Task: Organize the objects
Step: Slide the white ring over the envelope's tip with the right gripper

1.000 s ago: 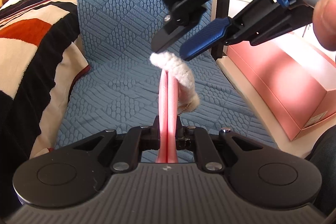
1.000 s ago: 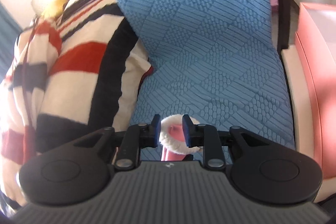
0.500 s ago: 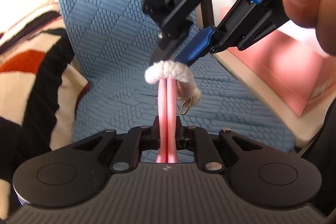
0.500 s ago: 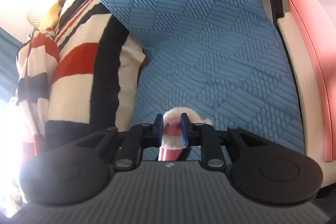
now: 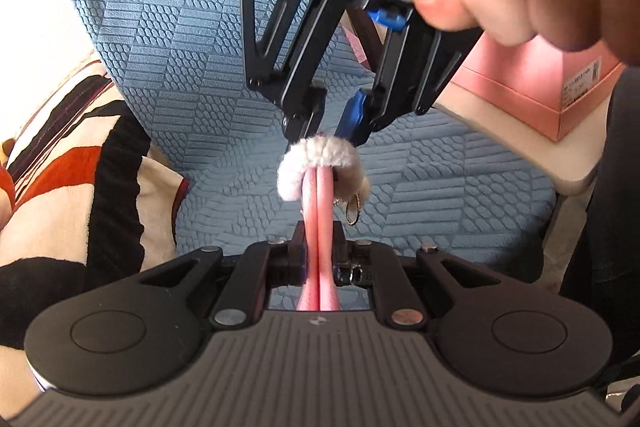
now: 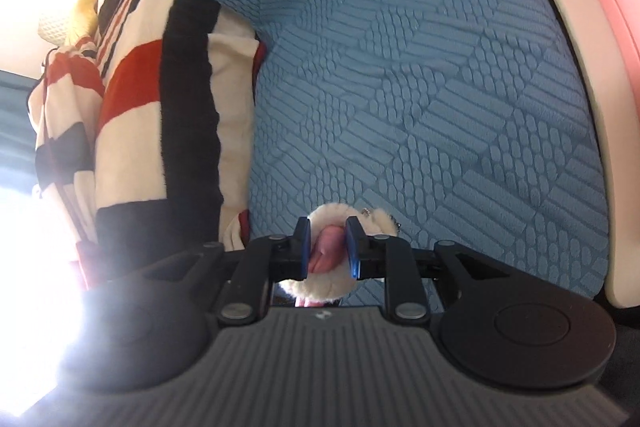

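Observation:
My left gripper (image 5: 319,247) is shut on a doubled pink strap (image 5: 319,211) that stands up from between its fingers. A white fuzzy band (image 5: 316,159) wraps the strap's top, with a small gold ring (image 5: 353,213) hanging at its right. My right gripper (image 5: 326,135) comes down from above and closes on the fuzzy band. In the right wrist view the right gripper (image 6: 328,247) holds the white fuzzy band (image 6: 326,215) and the pink strap end (image 6: 326,251) between its blue pads (image 6: 352,247).
A blue textured sofa cushion (image 5: 192,75) lies below both grippers; it also shows in the right wrist view (image 6: 420,87). A striped red, black and cream blanket (image 5: 72,155) lies at left. A pink box (image 5: 552,87) sits on a cream ledge (image 5: 520,139) at right.
The right gripper has swung upright above the fuzzy band and its jaws have narrowed onto it. The left gripper keeps its hold on the pink strap.

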A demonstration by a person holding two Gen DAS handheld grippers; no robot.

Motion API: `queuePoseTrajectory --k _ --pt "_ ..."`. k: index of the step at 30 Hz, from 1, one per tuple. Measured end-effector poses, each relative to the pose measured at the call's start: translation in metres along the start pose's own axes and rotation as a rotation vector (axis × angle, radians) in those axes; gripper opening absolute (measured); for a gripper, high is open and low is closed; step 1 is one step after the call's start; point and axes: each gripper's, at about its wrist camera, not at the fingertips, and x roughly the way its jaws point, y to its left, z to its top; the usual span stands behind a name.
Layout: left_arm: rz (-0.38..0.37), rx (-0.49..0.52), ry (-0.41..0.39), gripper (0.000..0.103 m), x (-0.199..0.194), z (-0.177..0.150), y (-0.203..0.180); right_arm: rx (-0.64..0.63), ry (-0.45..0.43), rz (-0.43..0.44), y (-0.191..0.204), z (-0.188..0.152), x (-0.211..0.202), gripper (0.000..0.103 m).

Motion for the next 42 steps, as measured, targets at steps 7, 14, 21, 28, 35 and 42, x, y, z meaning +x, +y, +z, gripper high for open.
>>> queuePoseTrajectory --k 7,14,21,28,35,42 --pt "0.012 0.014 0.01 0.011 -0.002 -0.003 0.0 0.067 0.013 0.019 -0.012 0.0 0.013 0.022" --pt "0.009 0.027 0.026 0.011 0.002 -0.004 -0.001 0.124 0.019 0.025 -0.023 -0.001 0.028 0.021" --pt "0.047 -0.001 0.11 0.019 0.019 -0.004 0.0 0.039 -0.002 0.039 -0.01 -0.006 0.017 0.018" --pt "0.041 -0.115 0.145 0.013 0.027 -0.004 0.015 0.004 -0.021 0.059 -0.005 -0.008 0.0 0.019" --pt "0.084 -0.044 0.086 0.008 0.014 -0.004 0.005 -0.021 -0.002 0.051 0.002 -0.001 0.005 0.021" --pt "0.109 0.012 0.069 0.008 0.009 -0.004 -0.004 0.0 0.049 0.018 0.001 0.003 0.022 0.021"
